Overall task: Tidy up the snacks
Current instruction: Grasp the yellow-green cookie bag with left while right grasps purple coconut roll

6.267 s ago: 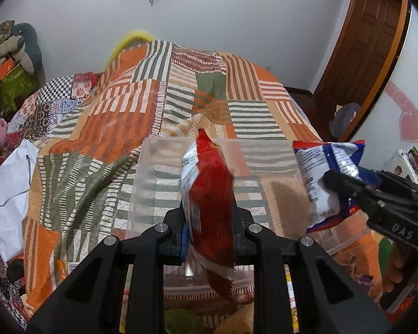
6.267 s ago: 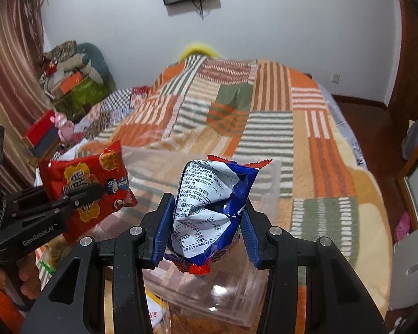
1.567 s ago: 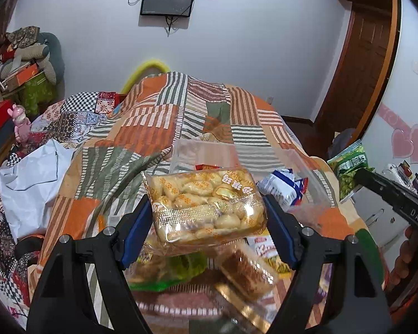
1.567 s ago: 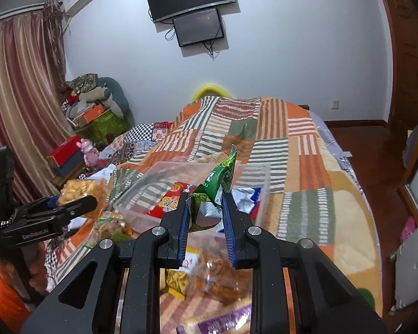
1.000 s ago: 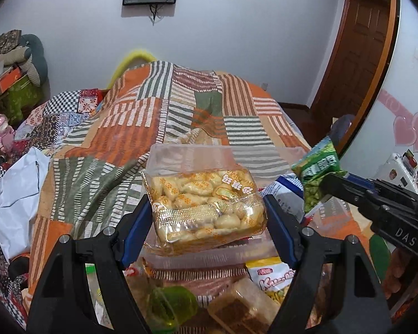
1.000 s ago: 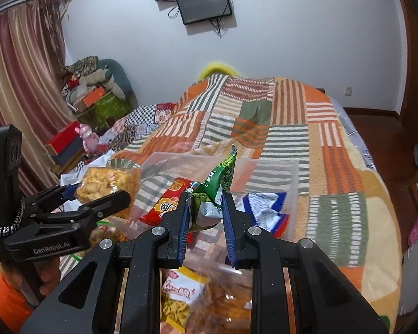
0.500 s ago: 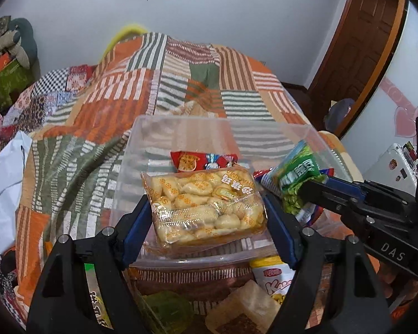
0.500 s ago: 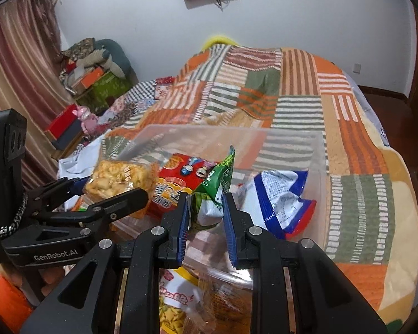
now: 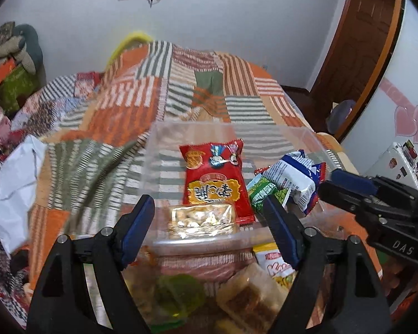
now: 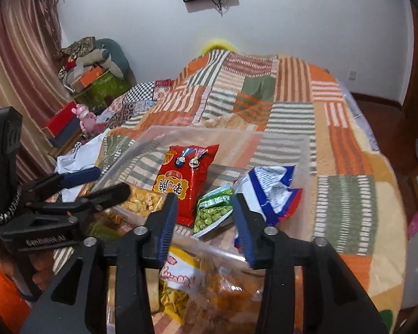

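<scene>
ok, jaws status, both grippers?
Left gripper: open, biscuit pack released into bin.
Right gripper: jaws just opening, green pea packet let go.

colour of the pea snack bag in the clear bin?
Green, with a white edge; the pea snack bag shows best in the right wrist view.

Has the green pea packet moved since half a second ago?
Yes. The pea packet dropped from the right gripper, whose jaws have just been opening, into the clear bin.
</scene>
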`<state>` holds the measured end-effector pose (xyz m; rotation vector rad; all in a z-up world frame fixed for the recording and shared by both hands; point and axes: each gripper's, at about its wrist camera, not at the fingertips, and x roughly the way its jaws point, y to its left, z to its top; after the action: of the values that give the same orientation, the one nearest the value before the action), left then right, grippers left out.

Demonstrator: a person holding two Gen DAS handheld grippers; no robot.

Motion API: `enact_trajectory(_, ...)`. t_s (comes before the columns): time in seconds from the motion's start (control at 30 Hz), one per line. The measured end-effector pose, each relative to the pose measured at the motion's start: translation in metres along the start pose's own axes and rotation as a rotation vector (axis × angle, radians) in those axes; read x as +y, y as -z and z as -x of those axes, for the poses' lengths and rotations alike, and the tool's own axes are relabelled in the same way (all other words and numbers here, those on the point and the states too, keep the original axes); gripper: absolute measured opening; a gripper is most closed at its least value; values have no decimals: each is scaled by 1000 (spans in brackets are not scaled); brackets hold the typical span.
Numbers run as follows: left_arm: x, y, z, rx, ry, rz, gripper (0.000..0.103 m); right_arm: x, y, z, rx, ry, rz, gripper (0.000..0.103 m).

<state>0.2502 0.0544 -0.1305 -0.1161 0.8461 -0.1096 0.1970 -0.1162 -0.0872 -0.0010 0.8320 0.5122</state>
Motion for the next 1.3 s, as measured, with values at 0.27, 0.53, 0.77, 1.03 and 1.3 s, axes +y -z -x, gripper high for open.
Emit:
enact_trajectory(0.27,39,1,50,-56,-76,0,95,5,12,36,-60,55,35,65)
enact_trajectory(0.53,89,24,54,7,-136,60,96,-10,41,43,-22,105,-4,69)
enact_trajectory(0.77,92,55,26,96,-112,87,96,-29,75,43,59,135,-85,69)
enact_trajectory(1.03,84,80,-4,168,-98,87,96,-31,107,48,119,116,-167,69)
enact_trajectory(1.3,83,83,-20,167,-114,112,96,-19,112,31,156,81,-165,73)
